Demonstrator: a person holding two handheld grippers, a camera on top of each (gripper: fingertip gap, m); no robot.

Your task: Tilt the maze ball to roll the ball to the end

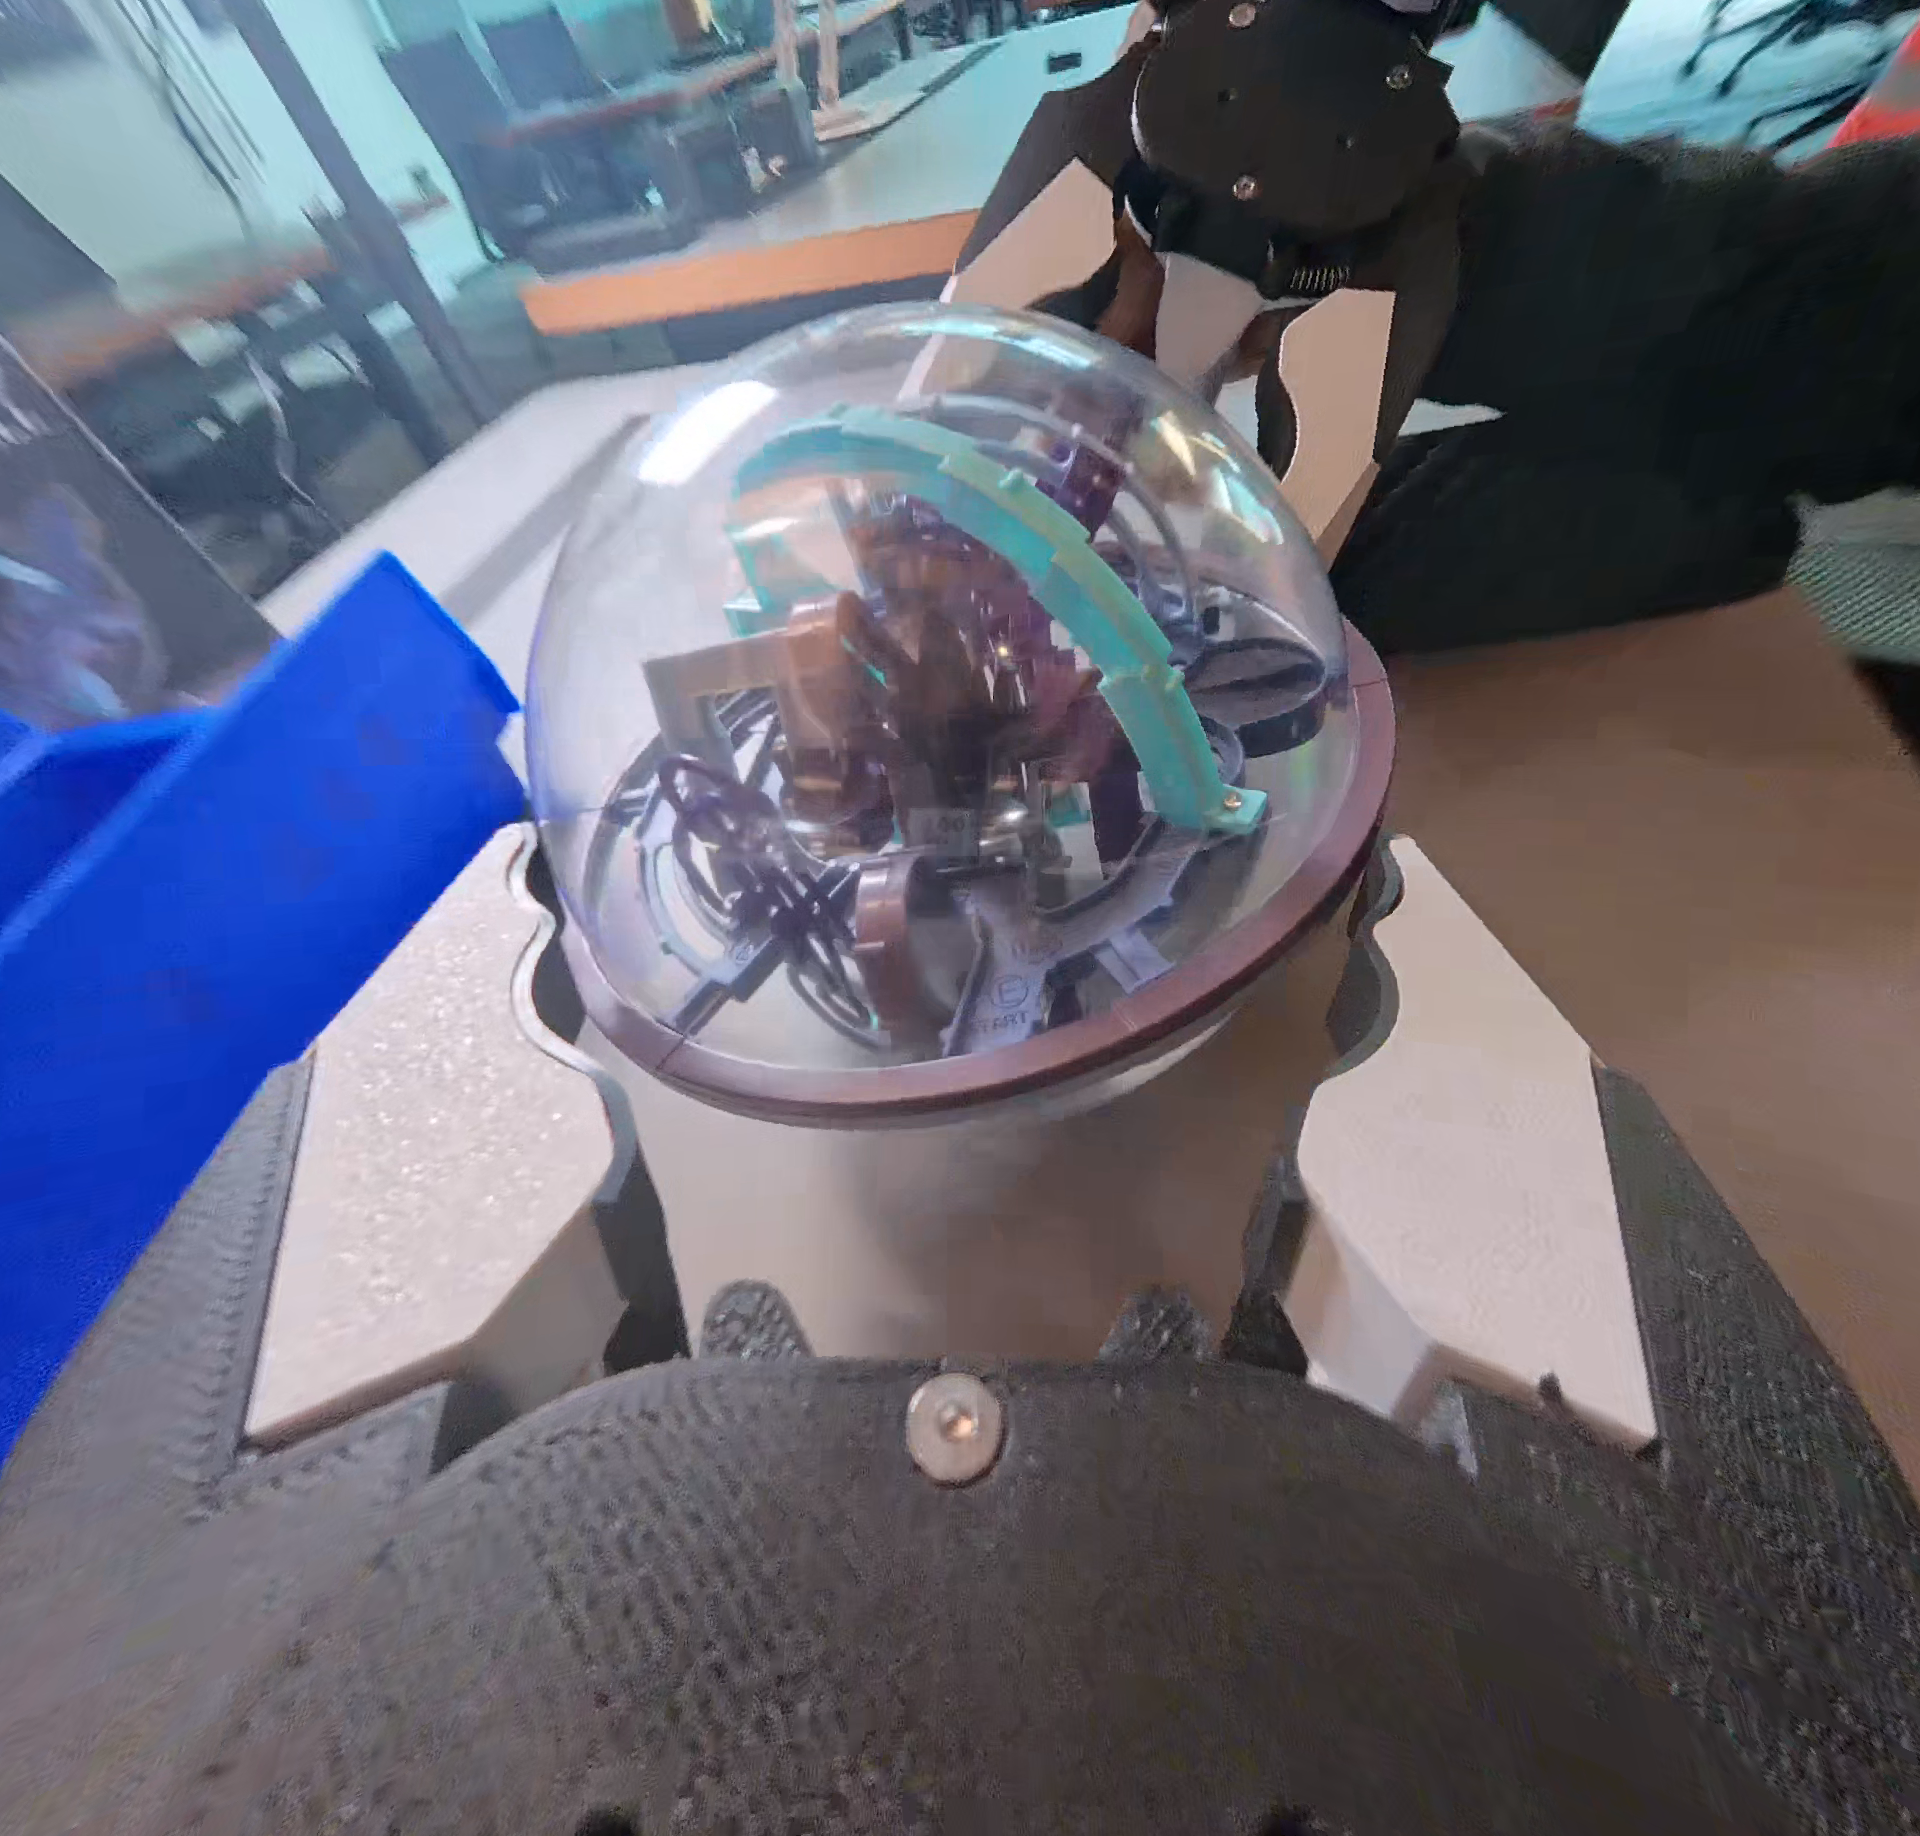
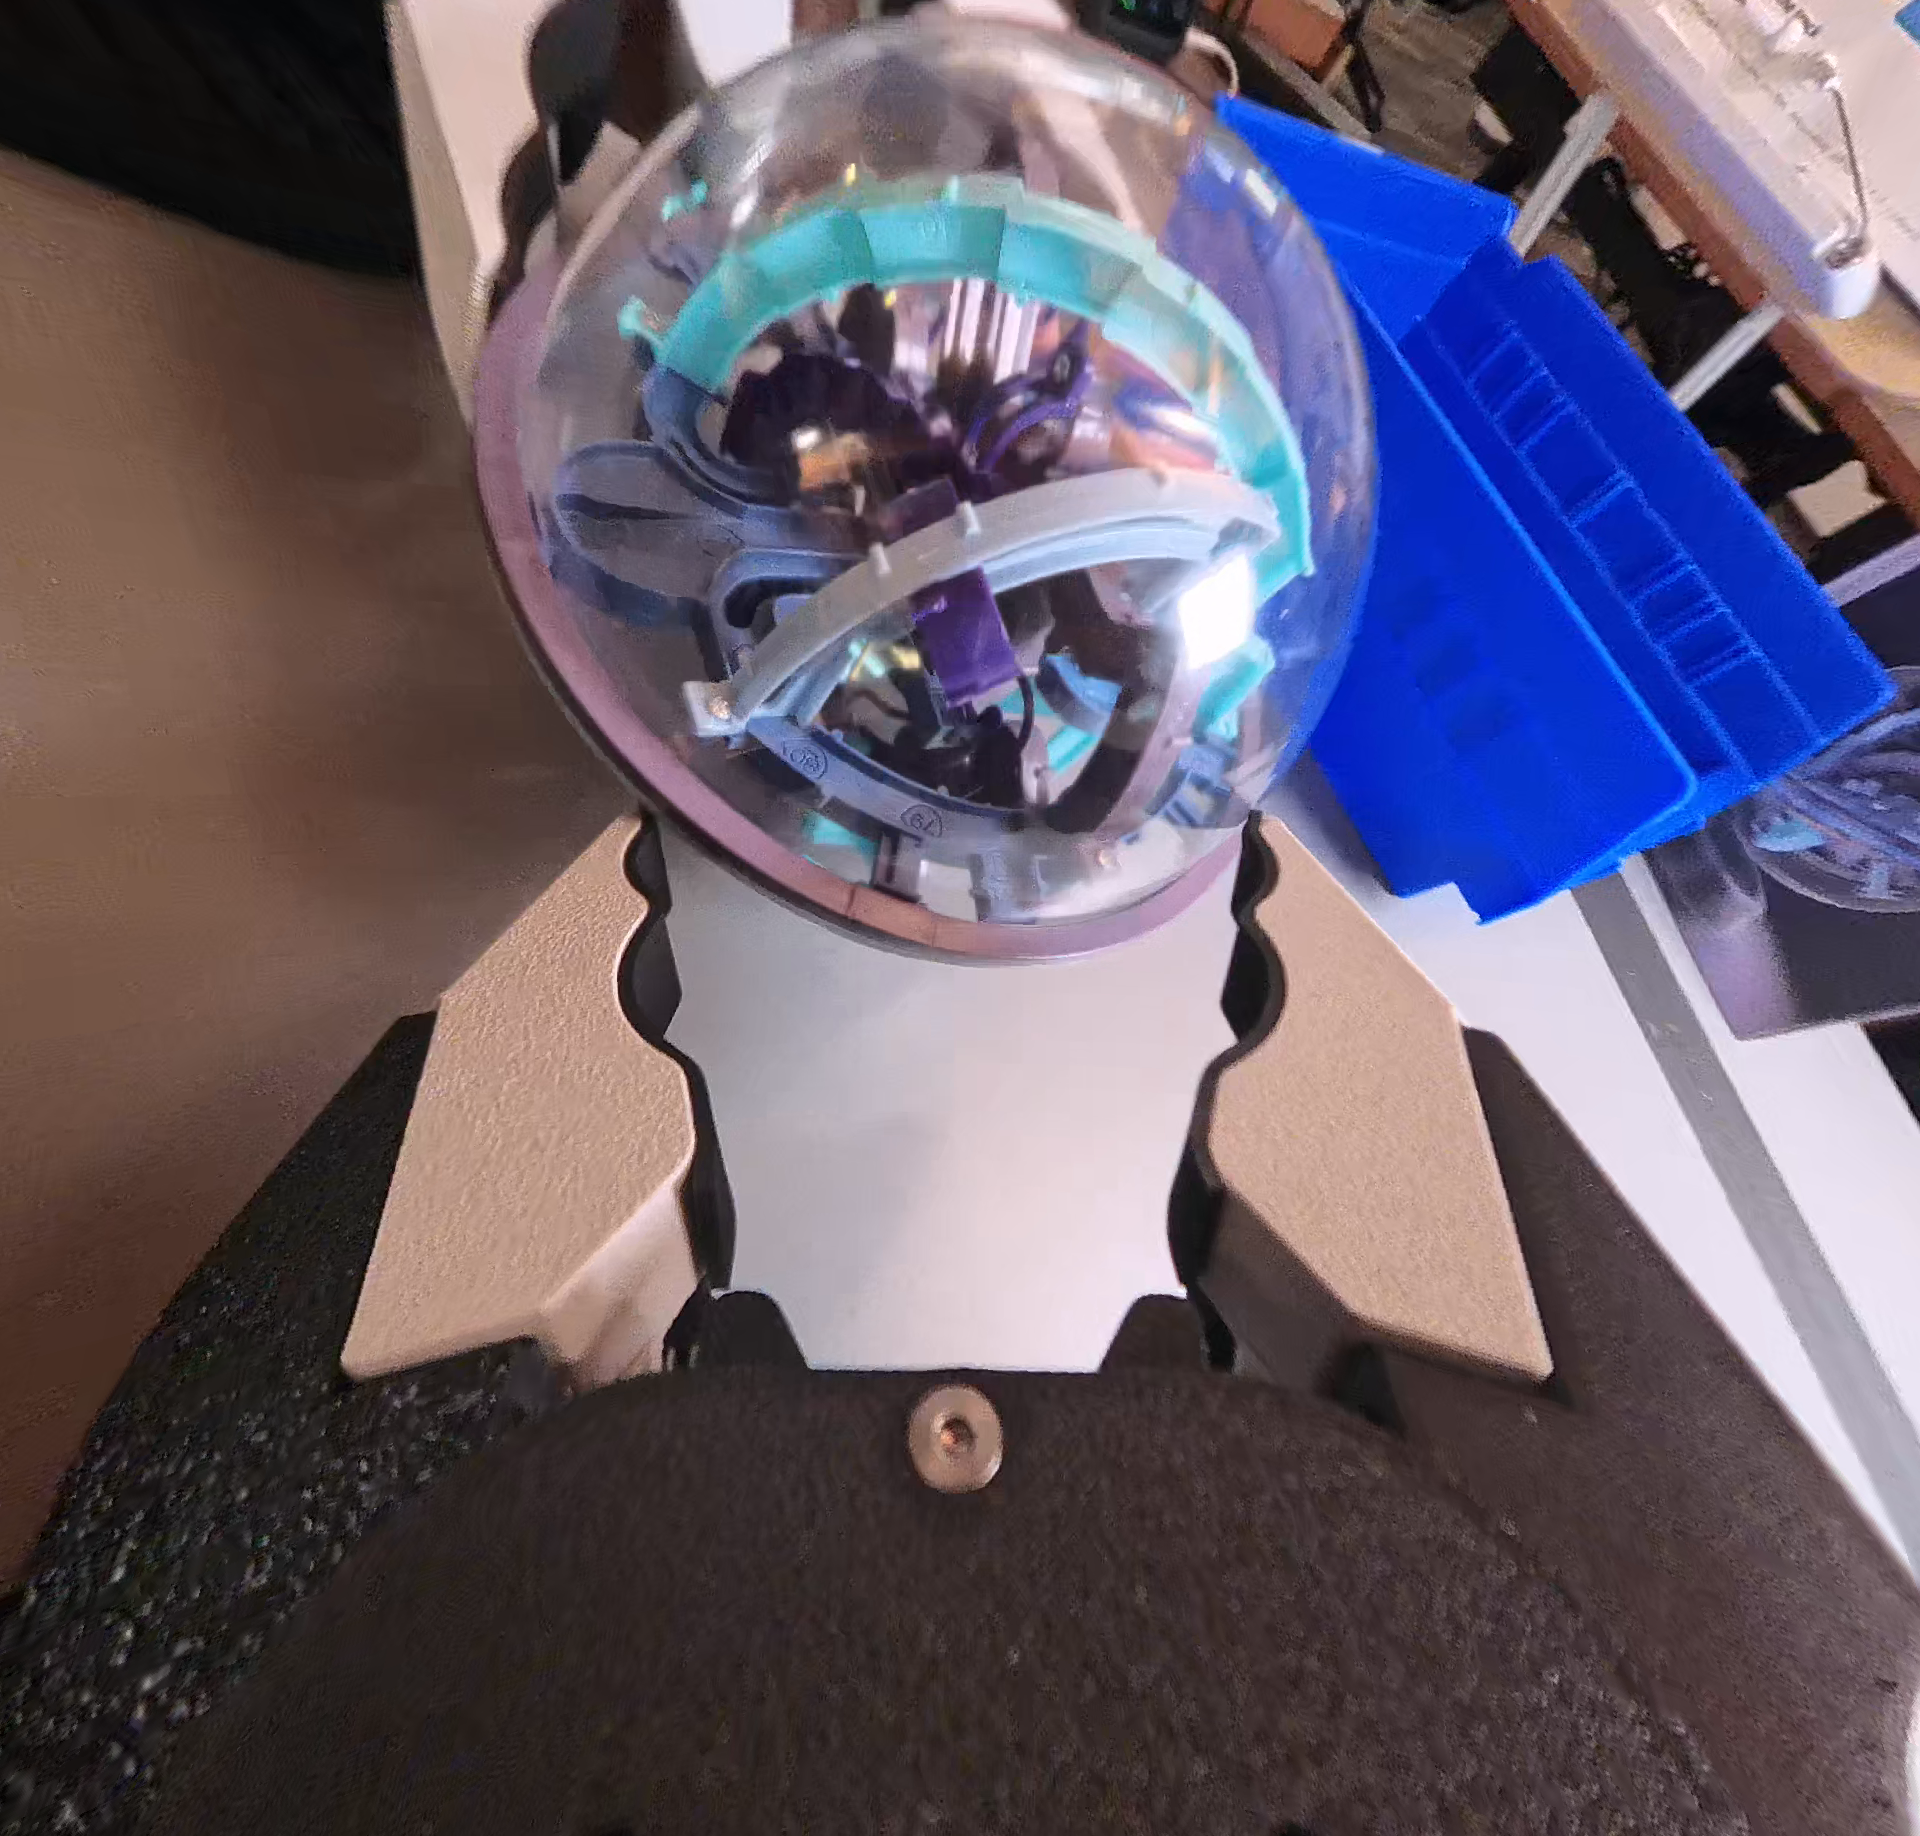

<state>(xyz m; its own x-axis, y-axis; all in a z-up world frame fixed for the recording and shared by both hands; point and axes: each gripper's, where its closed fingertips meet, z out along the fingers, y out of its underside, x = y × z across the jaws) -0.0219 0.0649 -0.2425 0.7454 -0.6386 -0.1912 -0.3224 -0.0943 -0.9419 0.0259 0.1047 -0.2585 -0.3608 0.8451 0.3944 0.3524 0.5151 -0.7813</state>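
Maze ball (image 1: 935, 706) sitting on white table (image 2: 935, 1163) beside blue bin (image 1: 260, 799), dome up. Flanking it from opposite sides with left tongs (image 1: 951, 882) and right tongs (image 2: 940, 851), both spread wide, neither visibly pinching, likely lining up to cradle and tilt.

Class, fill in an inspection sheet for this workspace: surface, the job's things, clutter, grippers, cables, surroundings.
Surface: white table.
Job's things: clear maze ball on the table, purple rim, coloured tracks inside.
Clutter: blue bin beside the ball; printed box past the bin.
Grippers: left gripper wide apart, tips flanking the ball's rim; right gripper open, ball ahead of its tips.
Cables: nothing seen on the table.
Surroundings: desks; a person's dark sleeve.
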